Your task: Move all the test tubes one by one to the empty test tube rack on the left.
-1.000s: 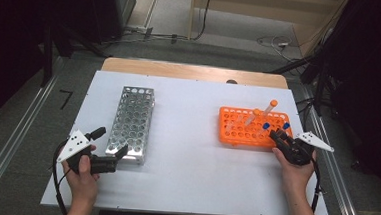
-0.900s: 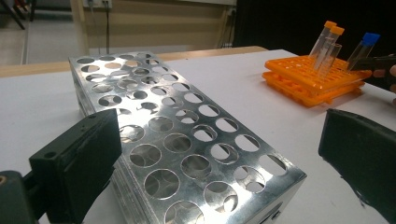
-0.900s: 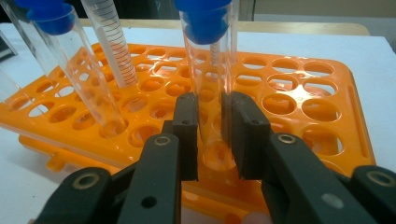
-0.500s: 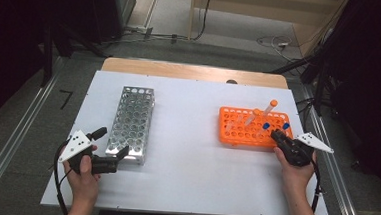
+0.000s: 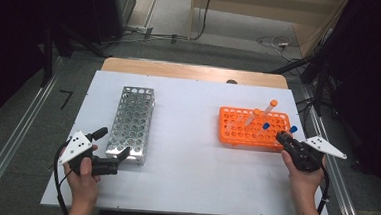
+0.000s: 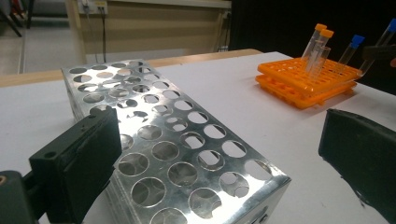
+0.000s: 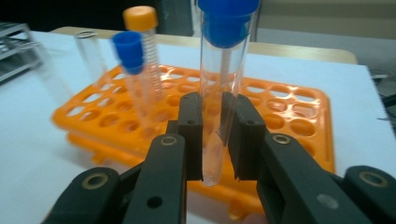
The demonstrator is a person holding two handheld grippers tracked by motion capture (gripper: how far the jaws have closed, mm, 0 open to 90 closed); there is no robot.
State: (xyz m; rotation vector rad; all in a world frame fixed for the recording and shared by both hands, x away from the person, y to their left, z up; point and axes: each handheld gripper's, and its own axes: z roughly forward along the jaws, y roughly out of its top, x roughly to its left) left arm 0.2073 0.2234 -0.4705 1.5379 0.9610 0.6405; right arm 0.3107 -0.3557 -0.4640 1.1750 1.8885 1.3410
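A white table (image 5: 185,152) stands on a grey floor with cables, dark room behind. At its near edge the left claw (image 5: 113,158) lies level, jaws spread beside the metal rack (image 5: 132,121). The right claw (image 5: 283,138), raised at the orange rack (image 5: 250,128), pinches a blue-capped tube (image 7: 219,88); the right gripper view shows the tube's bottom lifted above the rack holes.

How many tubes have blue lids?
2. One clear plastic tube with a blue lid is clamped in the right gripper, by the orange plastic rack. The other blue-lidded tube stands in a hole of that rack. None seem hidden.
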